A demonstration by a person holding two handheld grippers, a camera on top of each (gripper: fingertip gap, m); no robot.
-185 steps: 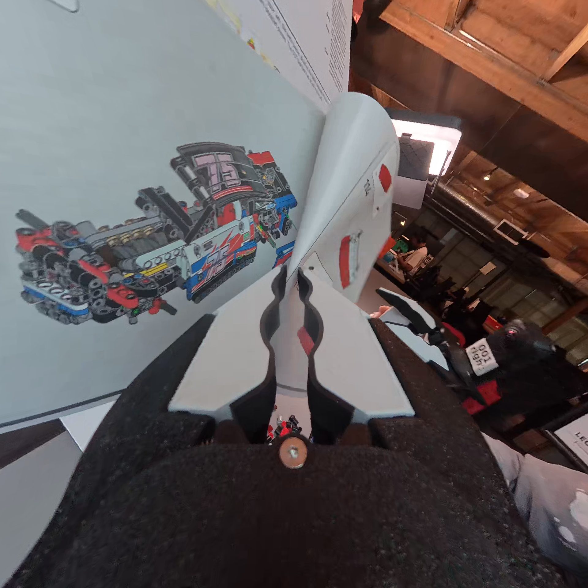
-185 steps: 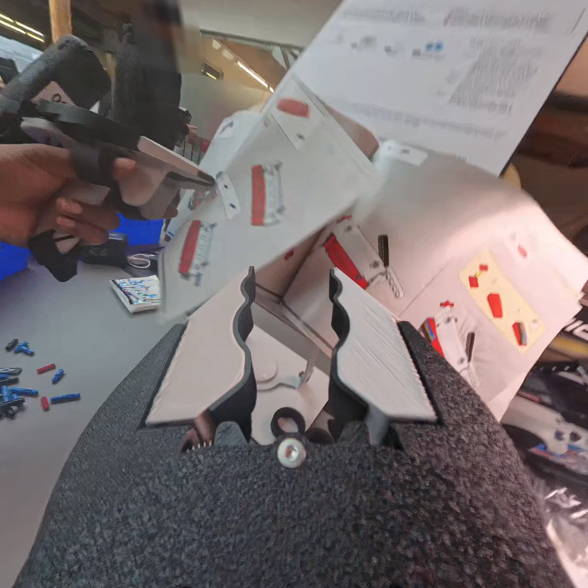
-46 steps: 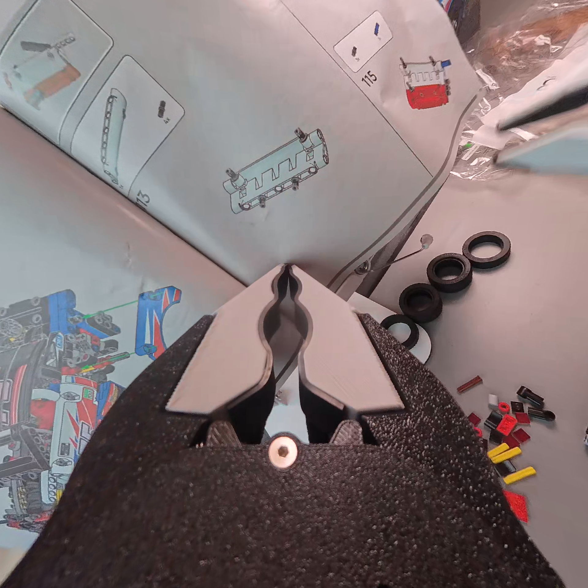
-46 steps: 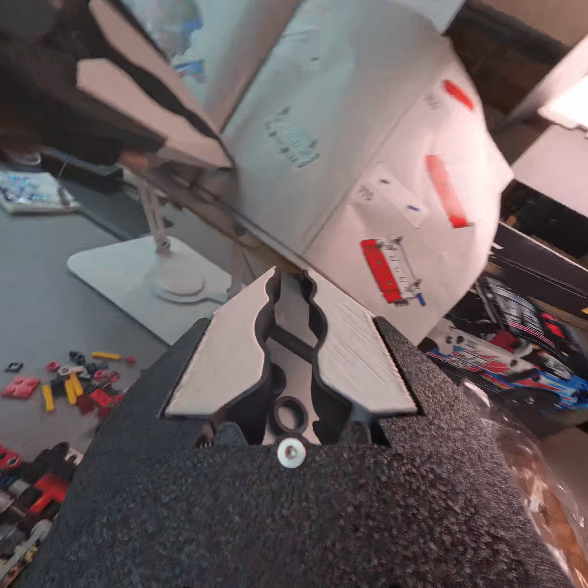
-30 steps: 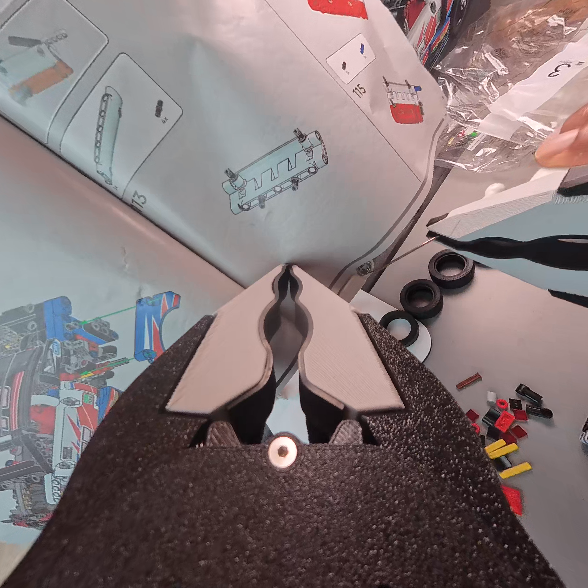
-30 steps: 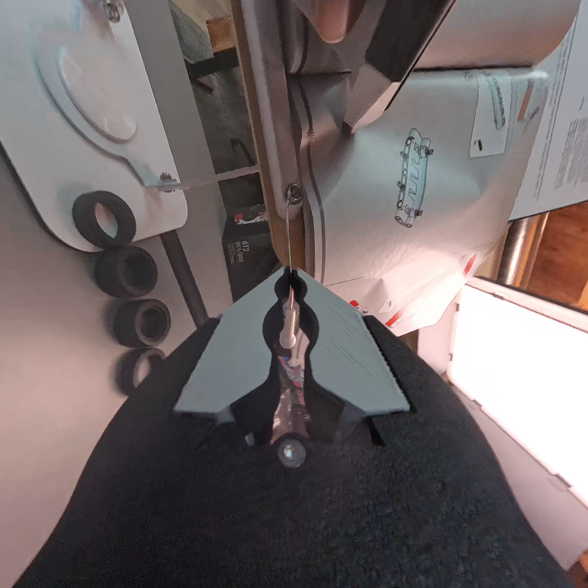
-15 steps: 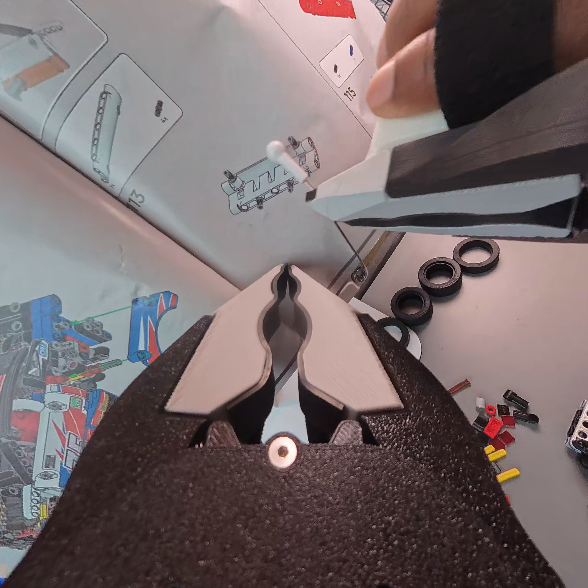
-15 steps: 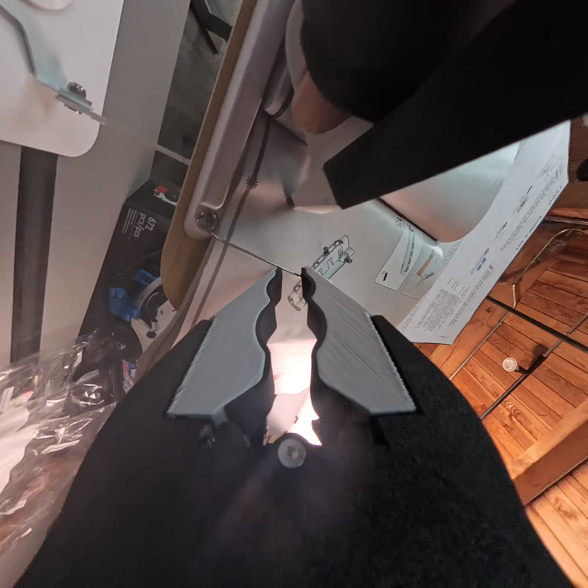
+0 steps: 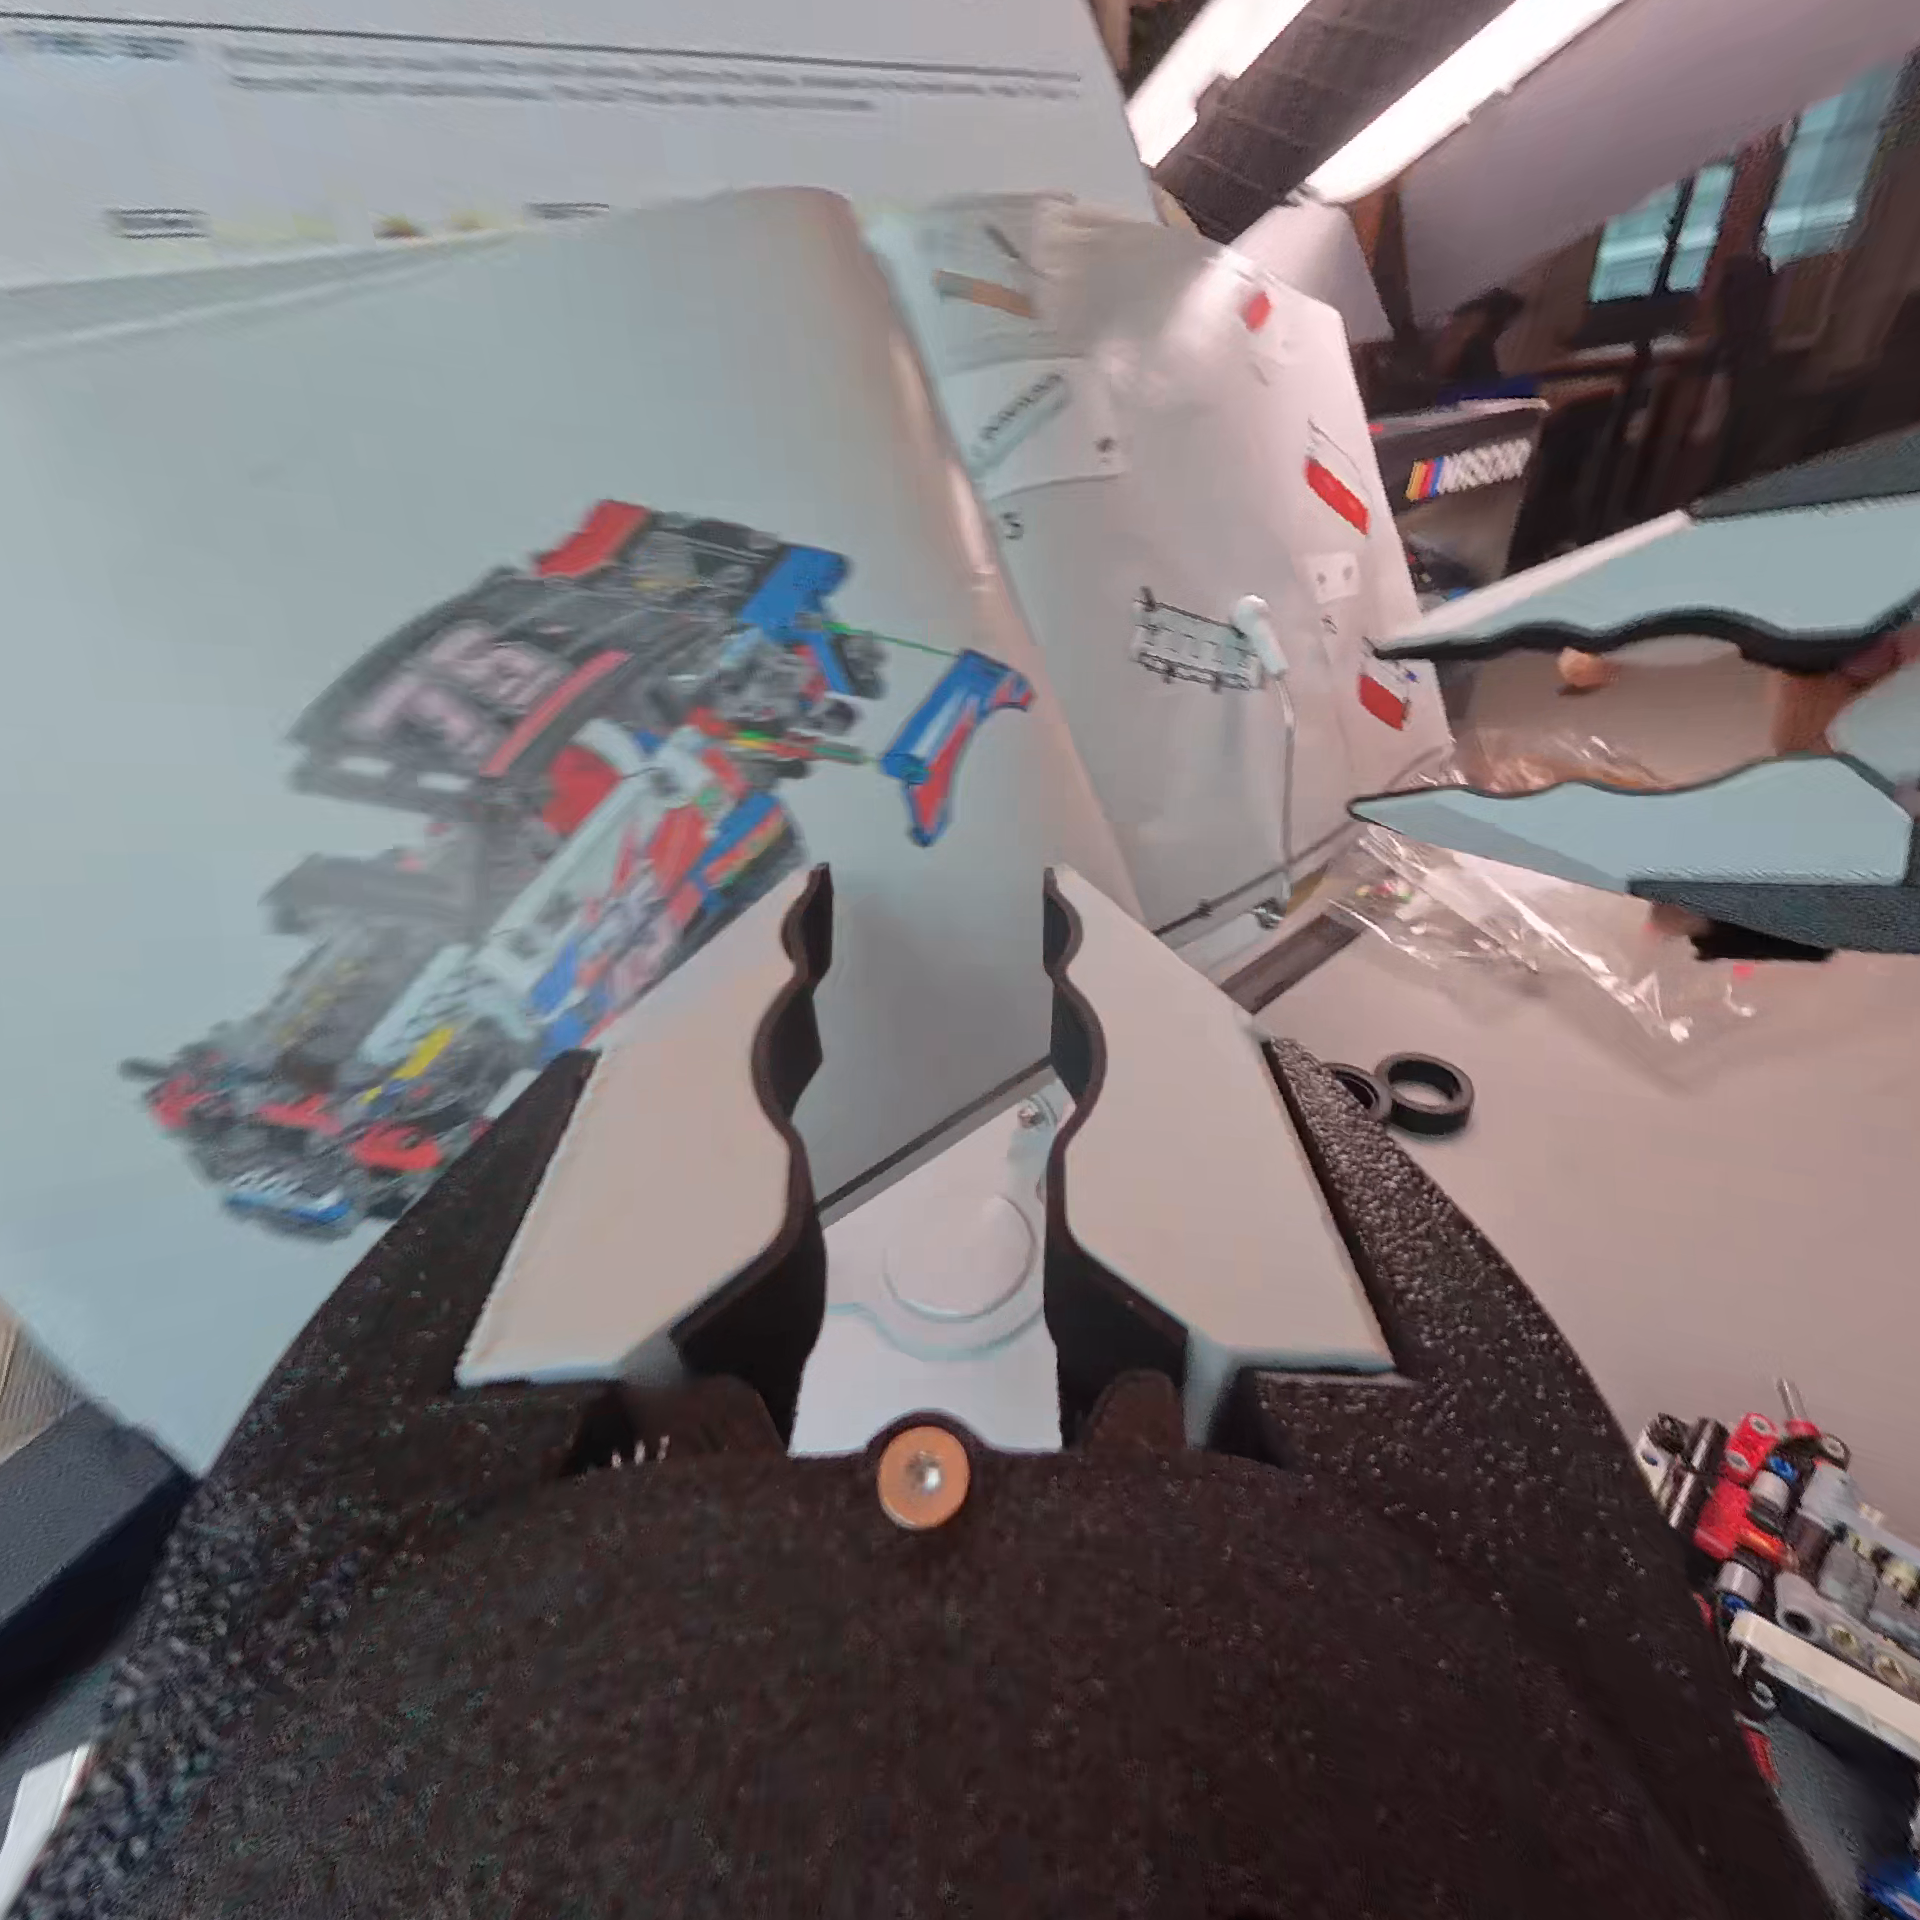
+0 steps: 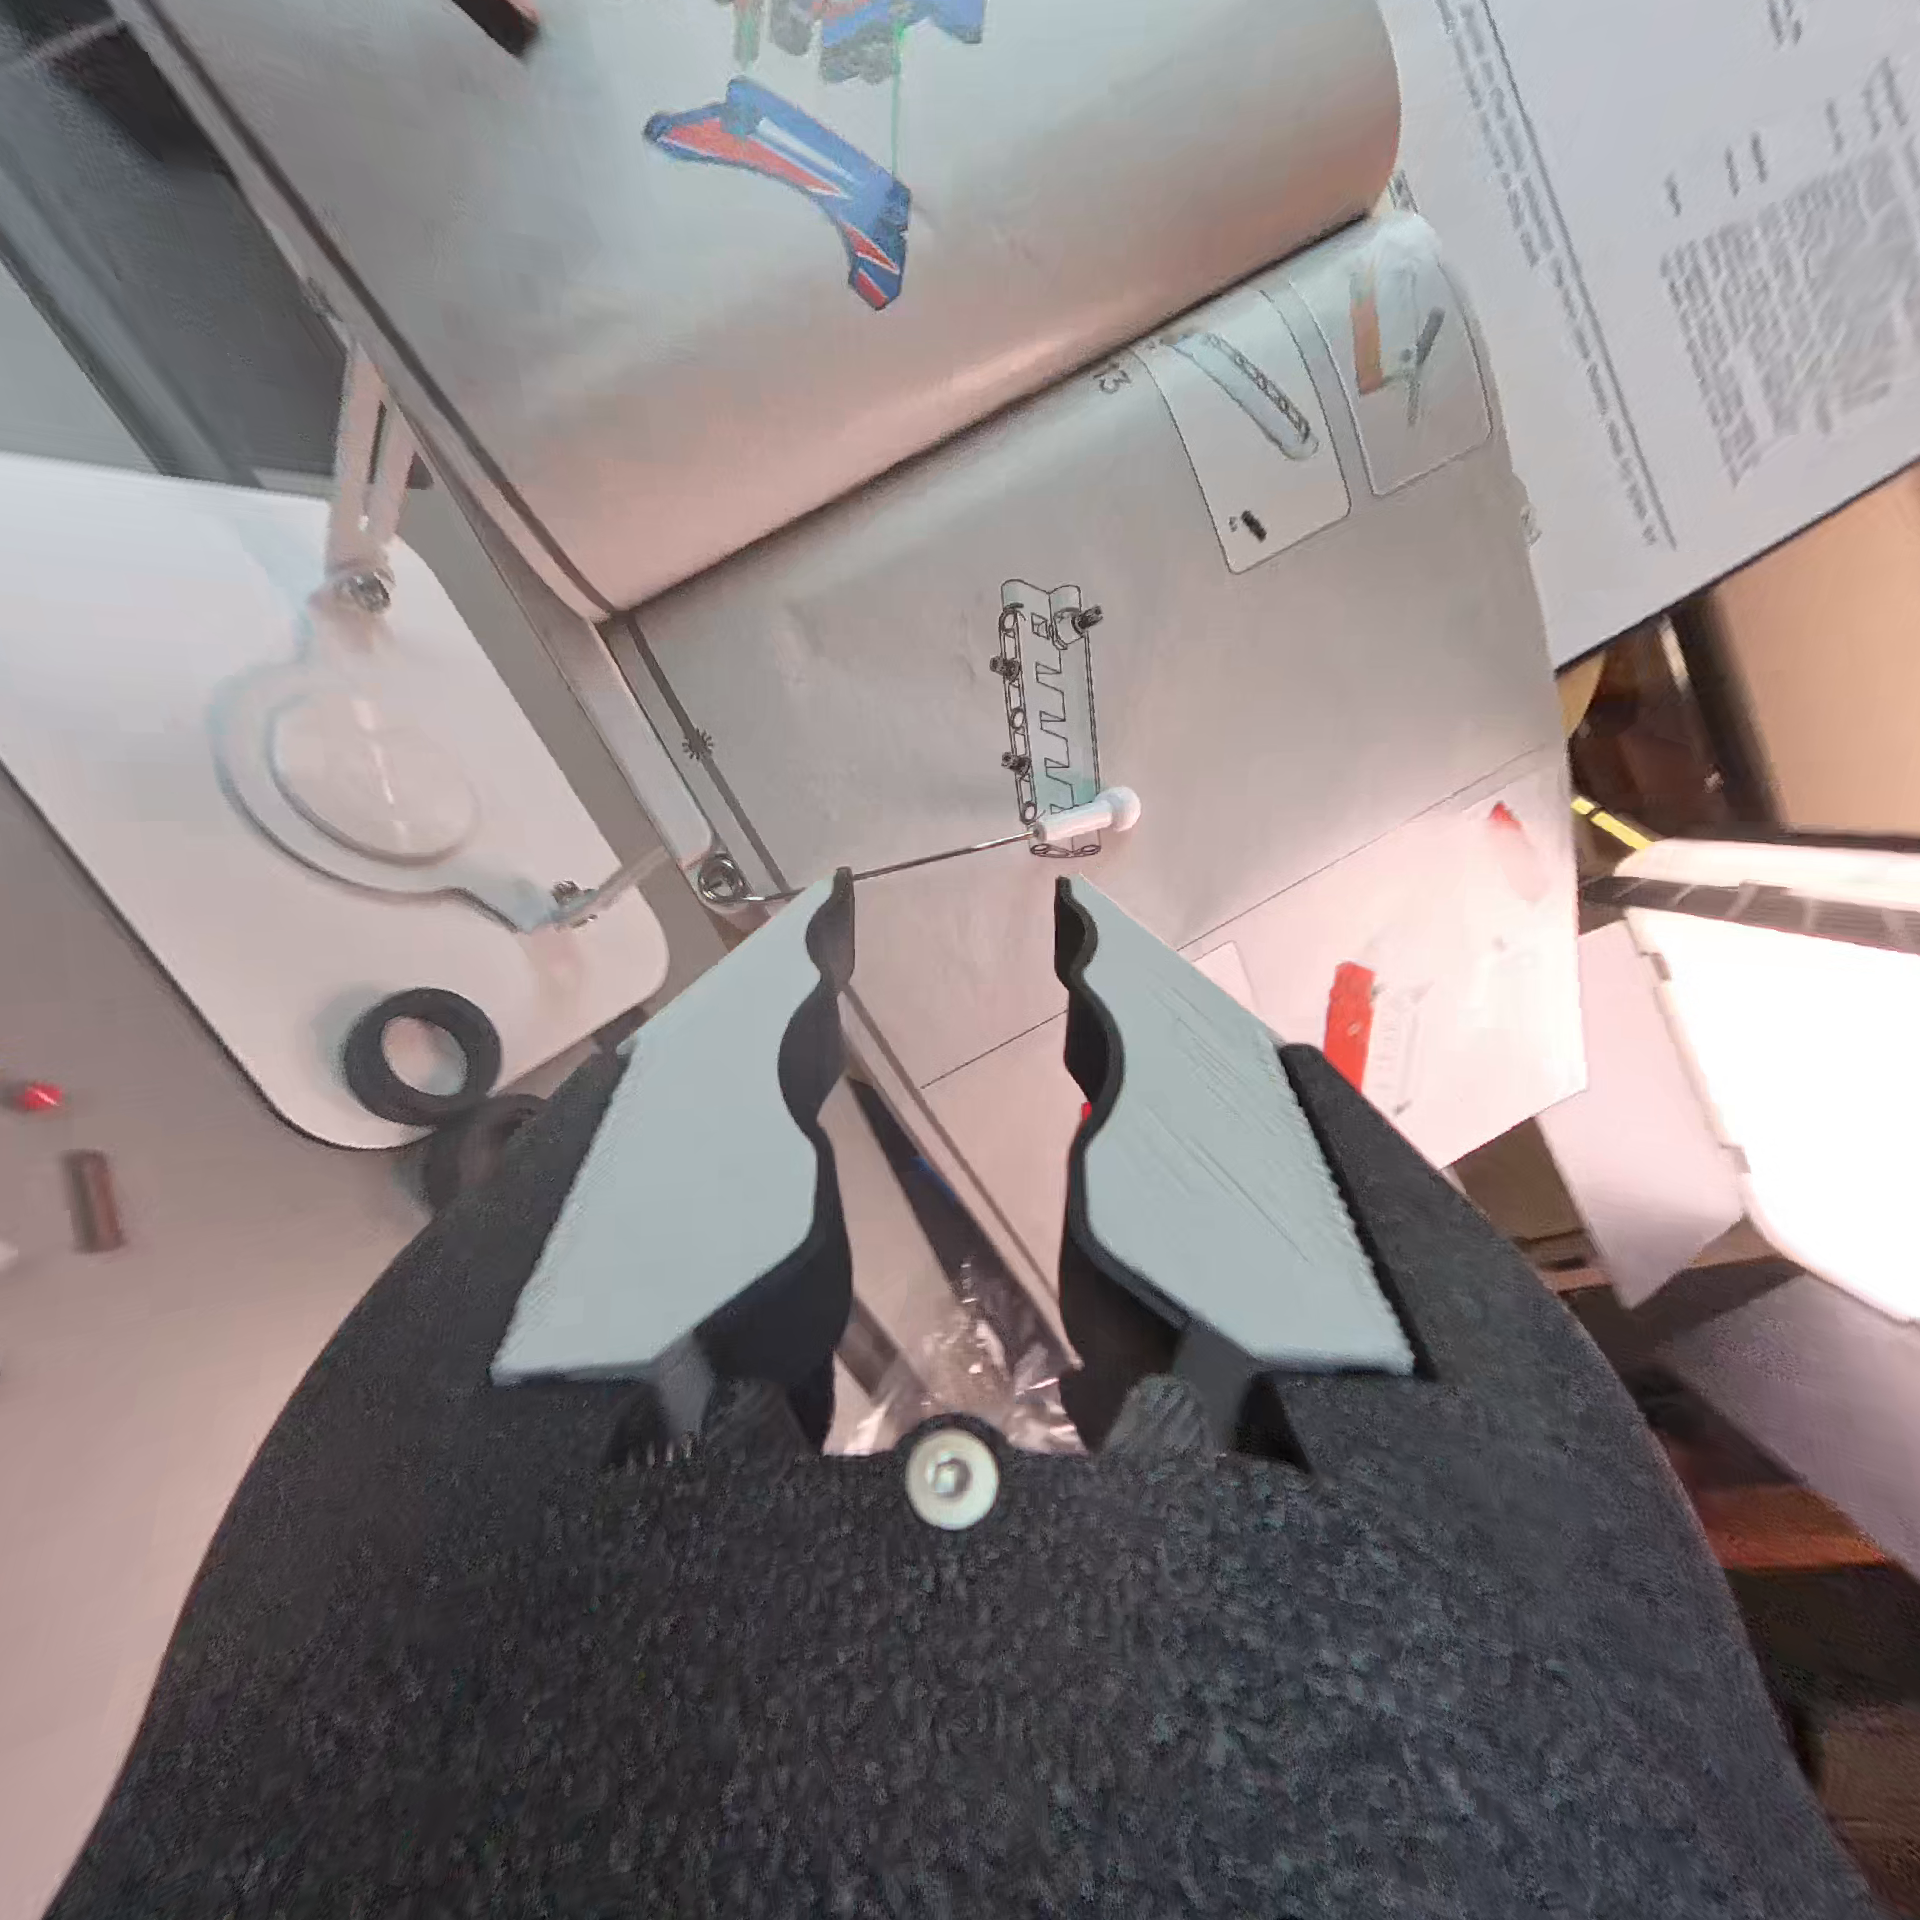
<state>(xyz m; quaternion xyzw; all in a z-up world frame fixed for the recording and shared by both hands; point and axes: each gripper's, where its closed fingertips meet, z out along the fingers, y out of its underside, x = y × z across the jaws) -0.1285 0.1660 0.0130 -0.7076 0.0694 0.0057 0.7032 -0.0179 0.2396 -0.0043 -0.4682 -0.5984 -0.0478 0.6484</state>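
An open instruction booklet (image 9: 520,436) stands on a white stand (image 9: 935,1278). Its left page shows a colourful car model. My left gripper (image 9: 935,883) is open and empty, just in front of the booklet's lower edge. My right gripper (image 10: 951,883) is open and empty, a little short of the right-hand page (image 10: 1195,727). It also shows at the right of the left wrist view (image 9: 1371,727). The stand's wire page holder (image 10: 935,857), with a white tip (image 10: 1091,816), lies across that page. The wire passes close to my right gripper's left fingertip. The white tip also shows in the left wrist view (image 9: 1252,623).
Black rubber tyres (image 9: 1423,1091) lie on the grey table by the stand's base (image 10: 135,727); one shows in the right wrist view (image 10: 421,1049). A clear plastic bag (image 9: 1507,935) lies to the right. A partly built brick assembly (image 9: 1766,1507) sits at the near right. Small loose pieces (image 10: 94,1195) lie to the left.
Both grippers have opened. The left has let go of the page and drawn back. The right has let go of the wire holder, which now rests across the right-hand page.
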